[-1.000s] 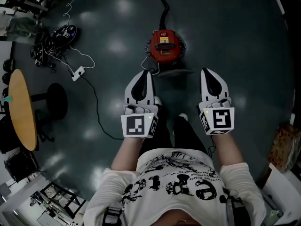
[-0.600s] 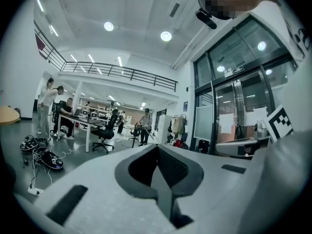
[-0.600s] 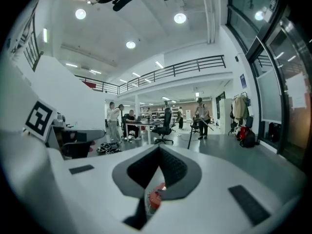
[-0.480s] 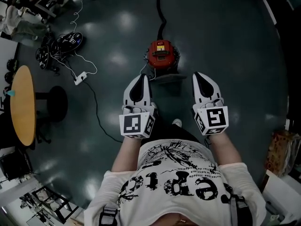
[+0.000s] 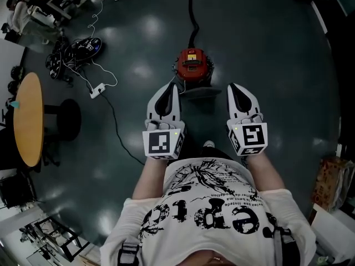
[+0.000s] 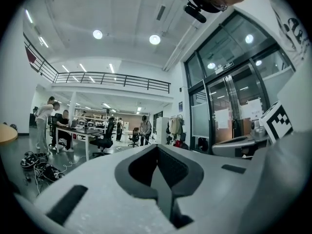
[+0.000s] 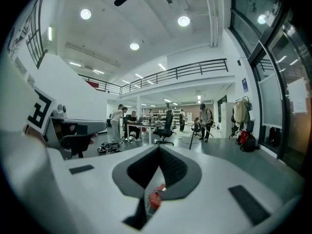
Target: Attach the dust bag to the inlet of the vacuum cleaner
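The red vacuum cleaner (image 5: 192, 64) stands on the dark floor ahead of me, its black hose (image 5: 192, 10) running away from it. A flat grey piece (image 5: 201, 92) lies on the floor just in front of it; I cannot tell what it is. My left gripper (image 5: 173, 86) and right gripper (image 5: 231, 86) are held side by side at waist height, pointing level towards the vacuum, both shut and empty. In the right gripper view the vacuum (image 7: 155, 197) shows red through the slit under the closed jaws. The left gripper view looks out over the room.
A round wooden table (image 5: 28, 123) and a black stool (image 5: 65, 118) stand at the left. A white power strip (image 5: 97, 87) with cables and a heap of black gear (image 5: 75, 51) lie beyond them. A cardboard box (image 5: 327, 184) is at the right. People (image 6: 53, 126) work at far desks.
Both grippers have risen a little, still side by side and shut. The head view has shifted slightly, so the vacuum sits a bit lower in it.
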{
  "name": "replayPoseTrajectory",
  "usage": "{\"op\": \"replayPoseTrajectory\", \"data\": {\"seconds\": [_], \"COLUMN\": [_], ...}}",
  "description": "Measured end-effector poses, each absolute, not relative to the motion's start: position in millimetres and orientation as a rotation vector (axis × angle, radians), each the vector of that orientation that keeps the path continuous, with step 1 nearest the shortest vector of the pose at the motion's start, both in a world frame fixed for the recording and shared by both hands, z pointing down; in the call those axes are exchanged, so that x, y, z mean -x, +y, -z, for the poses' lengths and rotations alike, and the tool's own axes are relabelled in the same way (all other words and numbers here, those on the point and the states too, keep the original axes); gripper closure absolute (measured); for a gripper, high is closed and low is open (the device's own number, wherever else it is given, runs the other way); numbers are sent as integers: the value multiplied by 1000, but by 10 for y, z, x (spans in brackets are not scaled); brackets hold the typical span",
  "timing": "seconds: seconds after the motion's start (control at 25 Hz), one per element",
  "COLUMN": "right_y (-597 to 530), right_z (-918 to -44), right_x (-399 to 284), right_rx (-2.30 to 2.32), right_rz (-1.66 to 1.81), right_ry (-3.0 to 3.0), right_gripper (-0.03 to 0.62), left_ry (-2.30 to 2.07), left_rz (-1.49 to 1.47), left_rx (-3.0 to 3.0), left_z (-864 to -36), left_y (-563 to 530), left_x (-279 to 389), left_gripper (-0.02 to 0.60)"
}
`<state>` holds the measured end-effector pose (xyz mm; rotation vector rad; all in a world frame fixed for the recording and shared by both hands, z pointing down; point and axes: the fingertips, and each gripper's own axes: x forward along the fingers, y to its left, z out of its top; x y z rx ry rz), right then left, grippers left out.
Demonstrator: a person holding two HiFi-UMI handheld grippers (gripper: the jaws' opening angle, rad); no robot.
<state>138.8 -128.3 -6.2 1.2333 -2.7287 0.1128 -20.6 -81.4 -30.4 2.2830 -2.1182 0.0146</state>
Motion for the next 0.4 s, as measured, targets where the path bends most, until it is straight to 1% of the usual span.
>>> {"op": "replayPoseTrajectory", "data": {"seconds": [0.4], "right_y": [-1386], "right_z": [178], "right_x": [-1441], "right_rx": [-1229], "right_rz": [-94], "right_ry": [-2716], "right_gripper": [594], "left_ry": [-2101], "left_rz": [-21], "left_rx": [-2267], "left_z": [394], "left_y": [-926], "left_x": [170], "left_gripper": [577]}}
